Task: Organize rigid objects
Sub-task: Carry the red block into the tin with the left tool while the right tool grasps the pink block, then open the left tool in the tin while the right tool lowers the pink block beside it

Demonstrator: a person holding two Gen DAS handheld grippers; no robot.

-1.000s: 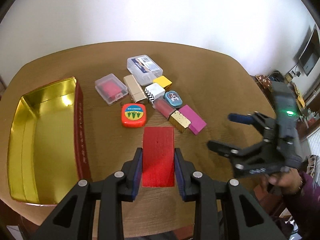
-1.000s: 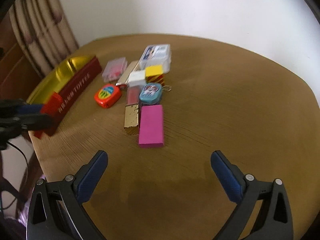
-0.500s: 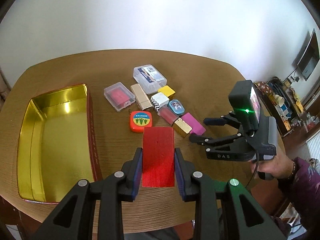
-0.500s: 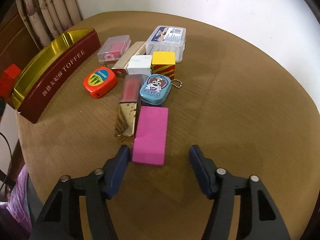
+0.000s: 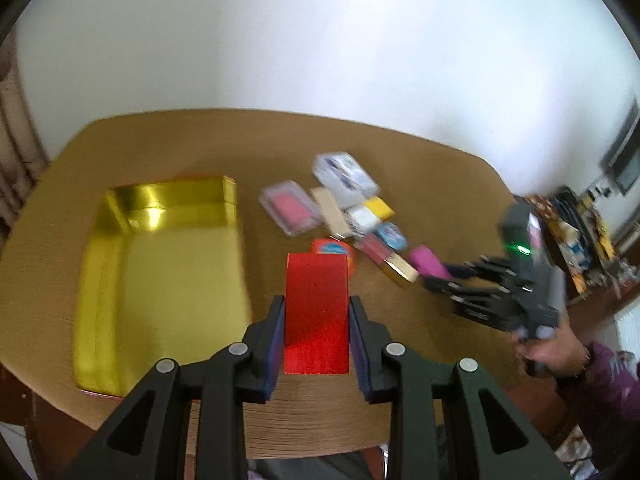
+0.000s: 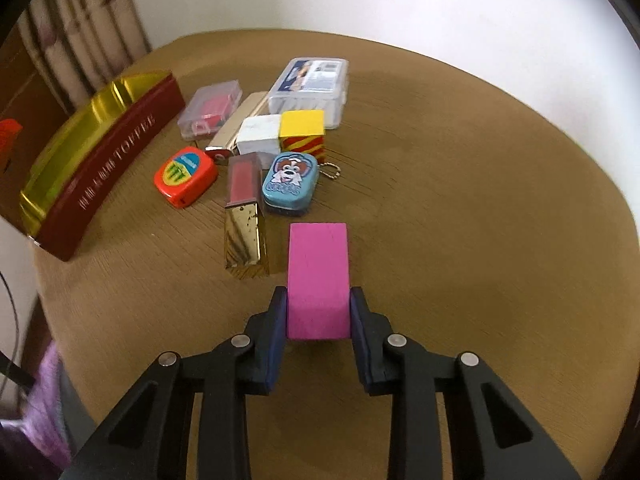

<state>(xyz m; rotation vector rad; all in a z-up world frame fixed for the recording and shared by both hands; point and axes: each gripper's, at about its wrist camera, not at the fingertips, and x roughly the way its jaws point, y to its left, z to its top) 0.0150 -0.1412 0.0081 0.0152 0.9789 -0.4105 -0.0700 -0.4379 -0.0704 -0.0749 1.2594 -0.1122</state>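
Note:
My left gripper (image 5: 316,336) is shut on a red block (image 5: 316,304) and holds it above the brown table, to the right of the open gold tin (image 5: 160,264). My right gripper (image 6: 318,320) is shut on a pink block (image 6: 318,276), at the near end of the cluster of small objects. In the left wrist view the right gripper (image 5: 444,276) shows at the right with the pink block (image 5: 430,262) between its fingers. The tin (image 6: 100,152) shows its red side at the left of the right wrist view.
Behind the pink block lie a gold bar (image 6: 245,236), a blue dog tin (image 6: 291,180), an orange tape measure (image 6: 185,174), a yellow cube (image 6: 302,130), a white cube (image 6: 258,138) and two clear plastic boxes (image 6: 310,90). A curtain (image 6: 72,40) hangs at the left.
My right gripper has closed on the pink block. My left gripper has risen and drawn back with the red block, so the table looks farther away.

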